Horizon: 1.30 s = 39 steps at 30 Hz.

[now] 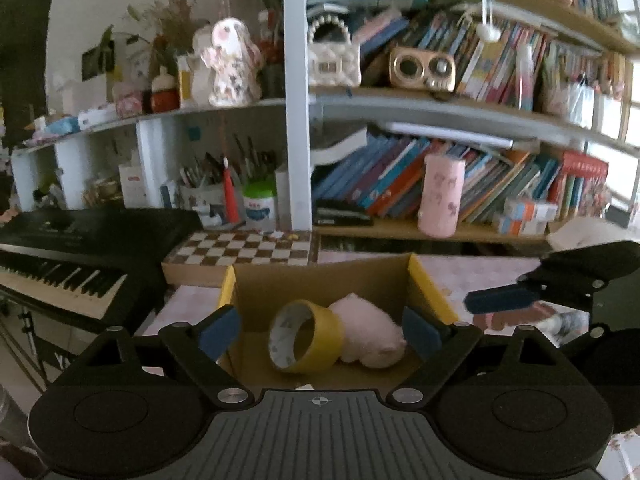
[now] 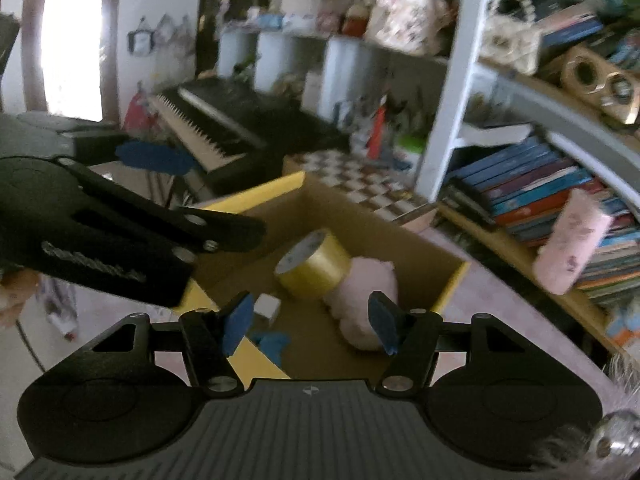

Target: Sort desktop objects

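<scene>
Two things lie together on the floor of the open cardboard box [image 1: 320,280]: a roll of yellow tape [image 1: 306,336] on its side and, touching it on the right, a pink plush toy [image 1: 370,336]. From the right wrist view a small white cube [image 2: 267,307] and a blue scrap [image 2: 272,343] also sit in the box, near its front corner, apart from the tape. The left tongs [image 1: 320,330] hang over the box's near edge with their blue pads spread wide and nothing between them. The right tongs [image 2: 310,322] are likewise apart and empty above the box. Each tool shows in the other's camera, just outside the box walls. Behind the box lies a checkered board [image 1: 244,246], and left of it a black keyboard [image 1: 68,256]. Farther back from the box a white bookshelf [image 1: 298,96] holds rows of books; a pink patterned cylinder [image 1: 442,196] leans against them. The pink surface [image 1: 472,268] carries the box.
</scene>
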Tool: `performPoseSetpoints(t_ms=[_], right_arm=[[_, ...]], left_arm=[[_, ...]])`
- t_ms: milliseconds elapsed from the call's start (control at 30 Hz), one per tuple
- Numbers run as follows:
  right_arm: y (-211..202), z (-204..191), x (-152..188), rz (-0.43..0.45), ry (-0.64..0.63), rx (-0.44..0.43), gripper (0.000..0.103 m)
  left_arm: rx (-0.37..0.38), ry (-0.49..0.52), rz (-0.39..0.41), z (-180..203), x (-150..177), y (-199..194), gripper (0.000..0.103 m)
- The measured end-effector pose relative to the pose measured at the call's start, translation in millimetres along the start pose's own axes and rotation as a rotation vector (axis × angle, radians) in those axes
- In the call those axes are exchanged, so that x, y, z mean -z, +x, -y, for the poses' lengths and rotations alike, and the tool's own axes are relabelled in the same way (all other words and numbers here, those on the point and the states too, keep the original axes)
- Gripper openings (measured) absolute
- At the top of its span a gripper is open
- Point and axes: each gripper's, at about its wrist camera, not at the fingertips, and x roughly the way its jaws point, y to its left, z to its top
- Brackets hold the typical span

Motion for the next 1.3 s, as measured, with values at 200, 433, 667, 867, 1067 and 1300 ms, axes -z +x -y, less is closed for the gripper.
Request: performPoseSetpoints(t_ms=[200,433,667,867,1067,1300], right_arm=[[-41,-2,17,0.087,0.050,0.091,0.065],[-85,-9,46,0.144,0.174,0.218,0.066],[-118,-28,81,0.151,0.286,0.293,0.070],[-134,-53,108,0.130,0.326,0.332,0.070],[-148,-78,128,0.117,0.391,0.375,0.071],[-166,-110,147,0.123,0.477,0.416,0.073]], left_arm=[[0.003,-0.017,0.031,6,7,-33,0.095],[0.013,-0.031,0.044,14,24,-72,0.095],[0.022,-0.083,0.010,15,50,-99,0.095],[0.013,-0.110,-0.034,13,79,-118,0.095],[-0.002,-0.109,-0.037,16,100,-138,0.095],[-0.036,-0.150,0.022,24,123,-165,0.095]])
